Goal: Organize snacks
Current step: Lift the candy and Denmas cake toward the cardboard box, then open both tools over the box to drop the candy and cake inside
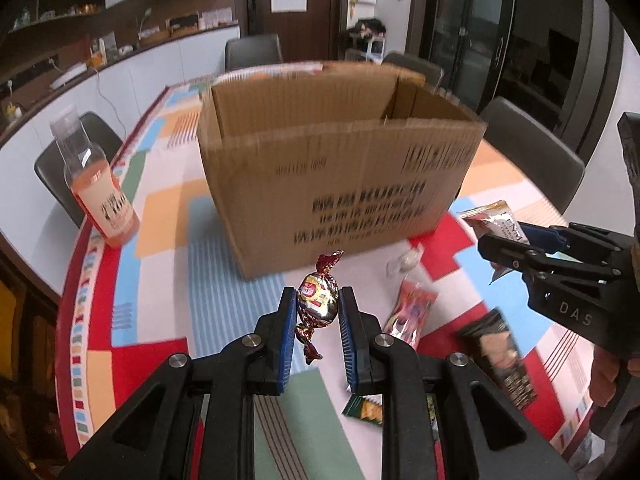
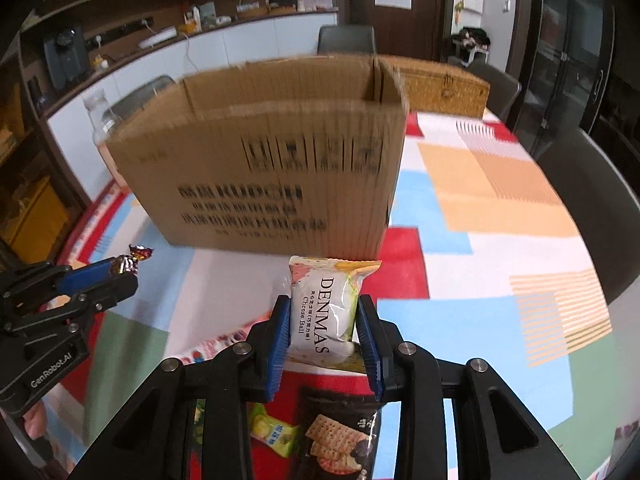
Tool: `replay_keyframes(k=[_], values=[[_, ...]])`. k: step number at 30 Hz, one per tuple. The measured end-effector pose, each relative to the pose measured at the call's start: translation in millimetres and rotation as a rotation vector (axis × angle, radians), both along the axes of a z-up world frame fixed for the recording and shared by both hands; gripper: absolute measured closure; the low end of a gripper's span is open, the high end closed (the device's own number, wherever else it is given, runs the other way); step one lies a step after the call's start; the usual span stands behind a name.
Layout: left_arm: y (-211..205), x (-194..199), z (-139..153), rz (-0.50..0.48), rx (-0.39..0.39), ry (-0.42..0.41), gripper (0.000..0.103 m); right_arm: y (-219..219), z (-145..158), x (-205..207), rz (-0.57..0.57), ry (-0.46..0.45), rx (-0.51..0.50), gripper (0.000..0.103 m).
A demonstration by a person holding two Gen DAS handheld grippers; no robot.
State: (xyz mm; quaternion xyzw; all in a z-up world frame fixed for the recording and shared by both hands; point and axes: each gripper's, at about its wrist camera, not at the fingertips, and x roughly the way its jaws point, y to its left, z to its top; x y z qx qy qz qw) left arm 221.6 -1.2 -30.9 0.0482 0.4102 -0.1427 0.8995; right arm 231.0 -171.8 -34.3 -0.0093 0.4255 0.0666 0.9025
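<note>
My left gripper [image 1: 318,304] is shut on a gold and red wrapped candy [image 1: 320,300] and holds it above the table, in front of an open cardboard box [image 1: 340,176]. My right gripper [image 2: 325,312] is shut on a white Denmas cheese ball packet [image 2: 328,312], also held up in front of the box [image 2: 272,160]. The right gripper shows at the right of the left wrist view [image 1: 504,248], the left gripper at the left of the right wrist view [image 2: 120,272]. Loose snack packets lie on the tablecloth: a red one [image 1: 408,312], a dark cracker pack [image 2: 340,436].
A bottle of orange drink [image 1: 98,188] stands left of the box. A colourful tablecloth [image 2: 500,200] covers the table. Chairs [image 1: 536,156] stand around it. A wicker basket [image 2: 444,88] sits behind the box. A yellow-green packet [image 2: 272,432] lies near me.
</note>
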Motion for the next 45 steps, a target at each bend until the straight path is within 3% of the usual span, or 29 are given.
replay_keyframes(k=[9, 20, 33, 34, 36, 38, 45], values=[[-3.4, 6.0, 46.7, 0.003, -0.051, -0.111, 0.081, -1.0, 47.8, 4.9, 0.027, -0.128, 0.037, 0.069], [-9.7, 38.0, 94.2, -0.005, -0.043, -0.201, 0.081, -1.3, 88.0, 36.2, 0.036, -0.205, 0.089, 0.069], [-15.9, 89.9, 87.1, 0.020, -0.006, -0.156, 0.080, 6.0, 94.1, 79.1, 0.050, -0.192, 0.071, 0.069], [-16.8, 92.0, 86.4, 0.029, 0.012, -0.161, 0.077, 7.0, 93.6, 81.5, 0.049, -0.190, 0.069, 0.069], [-17.0, 92.7, 86.4, 0.069, 0.046, -0.182, 0.043, 8.6, 93.7, 83.2, 0.045, -0.197, 0.058, 0.067], [-14.5, 85.8, 86.0, 0.061, 0.027, -0.196, 0.041, 8.0, 93.1, 81.4, 0.022, -0.196, 0.044, 0.046], [-18.1, 55.9, 78.4, 0.006, 0.033, -0.199, 0.041, 5.4, 85.8, 51.8, 0.028, -0.217, 0.015, 0.045]])
